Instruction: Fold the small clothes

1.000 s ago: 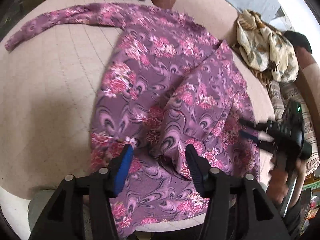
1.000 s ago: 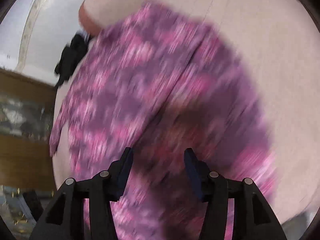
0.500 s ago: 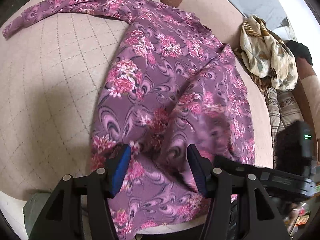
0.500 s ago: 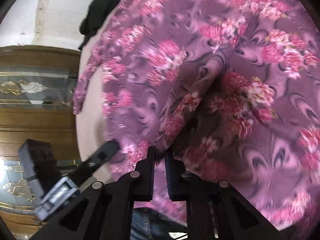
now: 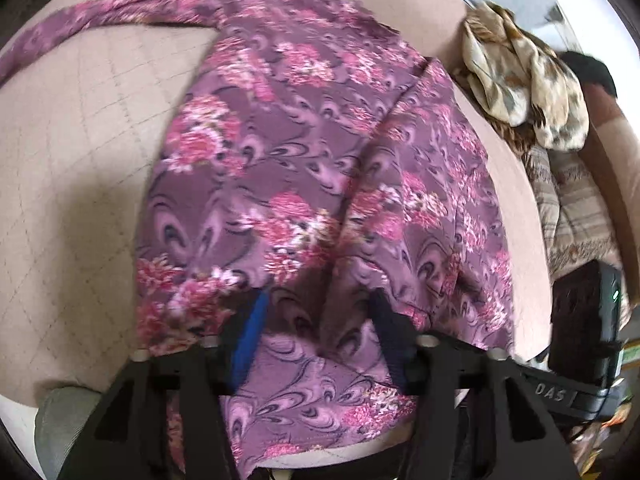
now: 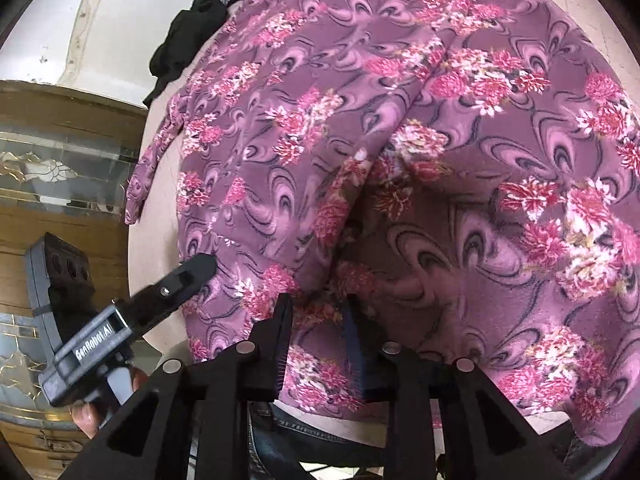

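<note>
A purple top with pink flowers lies spread on a beige quilted cushion, one long sleeve stretched to the far left and its right side folded over the body. My left gripper hovers low over the near hem; its jaws are closing, with loose fabric between the pads. The right wrist view shows one of its fingers at the top's left edge. My right gripper sits on a raised fold of the top near the hem, jaws opening, the fold still between them.
A beige patterned cloth pile and a striped cushion lie to the right. A black garment sits at the cushion's far edge. A wooden cabinet with glass stands to the left. A person's jeans are below the near edge.
My left gripper came down closer to the hem and its jaws narrowed. My right gripper swung in over the top, shut on a fold near the hem, then parted its jaws.
</note>
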